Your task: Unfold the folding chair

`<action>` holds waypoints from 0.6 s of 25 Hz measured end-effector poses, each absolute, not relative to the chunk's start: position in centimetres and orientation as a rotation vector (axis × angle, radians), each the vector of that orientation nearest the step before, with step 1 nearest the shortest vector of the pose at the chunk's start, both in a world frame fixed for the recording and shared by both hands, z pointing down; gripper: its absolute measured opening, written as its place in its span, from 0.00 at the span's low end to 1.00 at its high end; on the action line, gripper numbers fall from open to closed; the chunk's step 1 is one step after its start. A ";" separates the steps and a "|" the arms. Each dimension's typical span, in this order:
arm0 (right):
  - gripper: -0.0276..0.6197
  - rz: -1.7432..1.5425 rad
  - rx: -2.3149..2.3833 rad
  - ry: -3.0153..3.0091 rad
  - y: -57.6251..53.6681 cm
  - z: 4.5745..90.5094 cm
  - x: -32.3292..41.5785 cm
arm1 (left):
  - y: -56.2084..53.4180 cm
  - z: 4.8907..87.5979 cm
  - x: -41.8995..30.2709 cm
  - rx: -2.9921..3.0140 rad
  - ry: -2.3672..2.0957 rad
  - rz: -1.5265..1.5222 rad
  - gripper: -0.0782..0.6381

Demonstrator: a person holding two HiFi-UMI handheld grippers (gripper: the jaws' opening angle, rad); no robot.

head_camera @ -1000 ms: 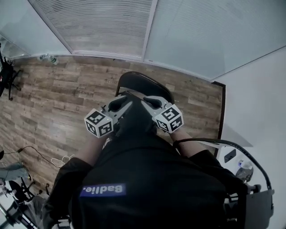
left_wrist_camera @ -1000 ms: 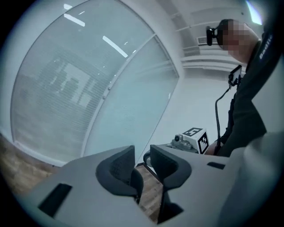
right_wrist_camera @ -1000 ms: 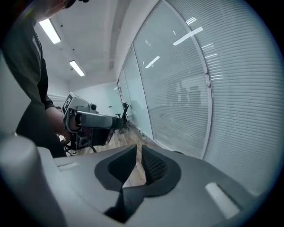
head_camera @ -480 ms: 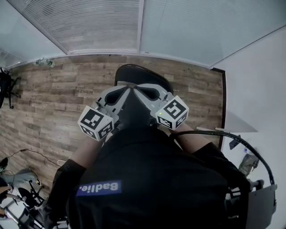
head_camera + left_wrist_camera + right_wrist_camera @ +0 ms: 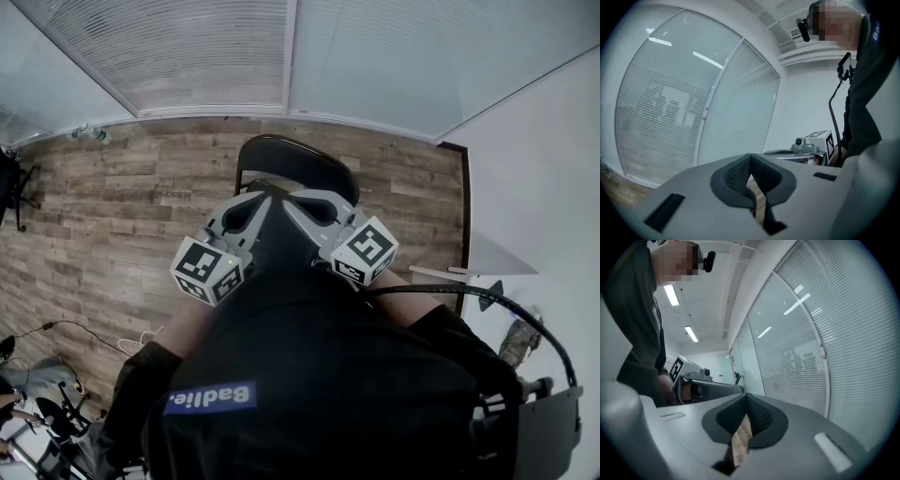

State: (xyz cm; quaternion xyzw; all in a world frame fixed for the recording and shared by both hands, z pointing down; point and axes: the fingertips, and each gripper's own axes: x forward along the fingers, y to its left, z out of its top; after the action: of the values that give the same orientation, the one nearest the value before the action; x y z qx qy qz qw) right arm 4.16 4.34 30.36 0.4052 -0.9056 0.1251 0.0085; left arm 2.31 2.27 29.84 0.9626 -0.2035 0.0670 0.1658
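A black folding chair (image 5: 296, 163) with a rounded dark panel and thin frame stands on the wood floor just past my hands; the grippers and my body hide its lower part. Both grippers hover side by side in front of my chest, above the chair's near edge, touching nothing. My left gripper (image 5: 253, 195) is shut, its dark pads meeting at the tip (image 5: 750, 158) with only floor showing below. The right gripper (image 5: 294, 195) is also shut and empty (image 5: 746, 398). Each gripper shows in the other's view: the right gripper (image 5: 813, 142) and the left gripper (image 5: 696, 383).
A glass wall with white blinds (image 5: 206, 56) runs behind the chair, with a water bottle (image 5: 86, 134) at its foot. A black stand (image 5: 13, 183) is at far left, cables (image 5: 56, 328) lie on the floor, and a white surface with gear (image 5: 514, 342) sits at right.
Both grippers have risen closer to the head camera and their marker cubes have turned. The chair has stayed where it was.
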 end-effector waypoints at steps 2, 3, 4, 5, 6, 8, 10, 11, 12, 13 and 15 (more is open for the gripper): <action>0.04 0.391 1.258 -2.828 4.5 30.4 3.9 | 2.4 29.9 2.1 2.739 -0.585 0.188 0.12; 0.05 0.395 1.258 -2.825 4.5 30.5 3.9 | 2.5 30.1 2.1 2.738 -0.585 0.189 0.12; 0.05 0.400 1.258 -2.823 4.5 30.7 4.0 | 2.5 30.2 2.1 2.737 -0.585 0.191 0.12; 0.05 0.405 1.257 -2.822 4.3 30.9 4.1 | 2.4 30.4 2.1 2.737 -0.585 0.194 0.12; 0.05 0.409 1.255 -2.820 4.2 31.1 4.2 | 2.2 30.6 2.1 2.736 -0.586 0.195 0.12; 0.05 0.409 1.250 -2.819 3.9 31.2 4.2 | 1.9 30.7 2.1 2.733 -0.591 0.192 0.12; 0.05 0.399 1.244 -2.821 3.5 30.7 4.0 | 1.4 30.3 1.9 2.729 -0.599 0.184 0.12; 0.05 0.394 1.240 -2.822 3.3 30.4 3.9 | 1.2 30.0 1.8 2.727 -0.602 0.181 0.12; 0.05 0.391 1.235 -2.822 3.2 30.2 3.8 | 1.0 29.9 1.7 2.725 -0.604 0.178 0.12; 0.05 0.391 1.233 -2.821 3.3 30.2 3.7 | 1.0 29.9 1.7 2.724 -0.604 0.178 0.12; 0.05 0.399 1.234 -2.813 3.4 30.7 3.9 | 1.2 30.4 1.8 2.723 -0.596 0.181 0.12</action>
State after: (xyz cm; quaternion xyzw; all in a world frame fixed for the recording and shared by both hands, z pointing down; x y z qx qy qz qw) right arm 3.86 3.43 30.74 0.3984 -0.9079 0.1287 0.0218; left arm 1.84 1.23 30.41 0.9600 -0.2103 0.0640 0.1732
